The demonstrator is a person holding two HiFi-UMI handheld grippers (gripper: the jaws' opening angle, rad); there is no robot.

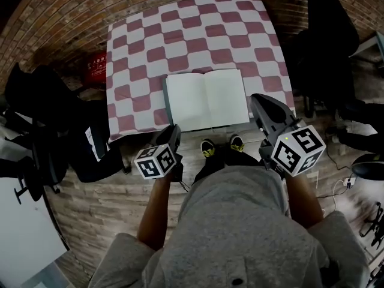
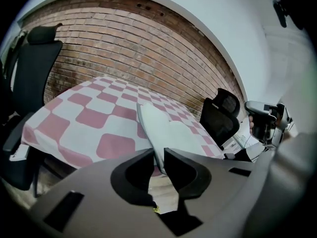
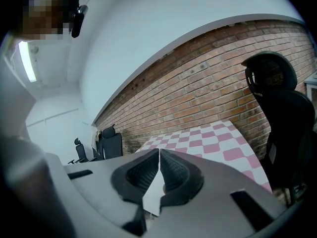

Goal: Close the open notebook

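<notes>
Notebook (image 1: 207, 99) lies open on a checked tablecloth (image 1: 180, 35), just ahead of both claws. Left claw (image 2: 157, 157), nearly closed, pinches its near-left edge. Right claw (image 3: 159, 155) is closed and empty. Pages look light and floppy, so the stiffer cover edge is likely the better hold.

Blank white notebook (image 1: 207, 99) lies open, pages up

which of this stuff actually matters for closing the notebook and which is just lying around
For the job: notebook, lying open; left gripper, pinching its left edge; right gripper, shut and empty.
Just around: checkered tablecloth, black office chairs, red object on the floor.
</notes>
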